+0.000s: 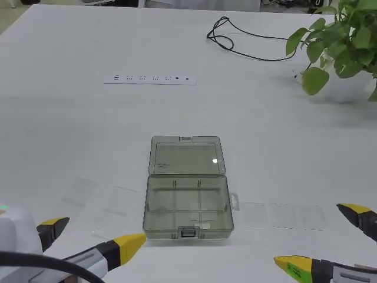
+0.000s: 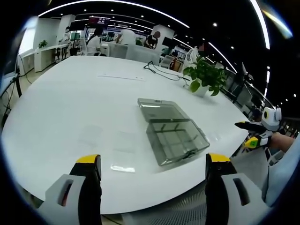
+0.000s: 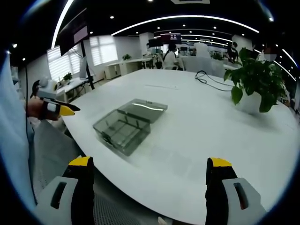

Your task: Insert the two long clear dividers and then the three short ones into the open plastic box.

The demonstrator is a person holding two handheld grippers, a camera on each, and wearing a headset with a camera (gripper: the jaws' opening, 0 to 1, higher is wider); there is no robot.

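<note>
Plastic box (image 1: 187, 194) is sitting open on the white worktop (image 1: 70, 130), its lid lying flat on the far side. Clear dividers (image 1: 283, 215) are lying flat just beside the box, some to its left and others to its right. Left tool (image 1: 97, 233) is hovering near the box's front left corner, jaws spread wide and holding nothing. Right tool (image 1: 321, 236) is hovering off the front right, equally wide and empty.

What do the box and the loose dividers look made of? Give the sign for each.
Box: smoky translucent plastic, glossy; a light glints on its lid and inner ribs show through. Dividers: clear thin sheet, probably plastic; the white table shows through, only faint edges visible.
</note>
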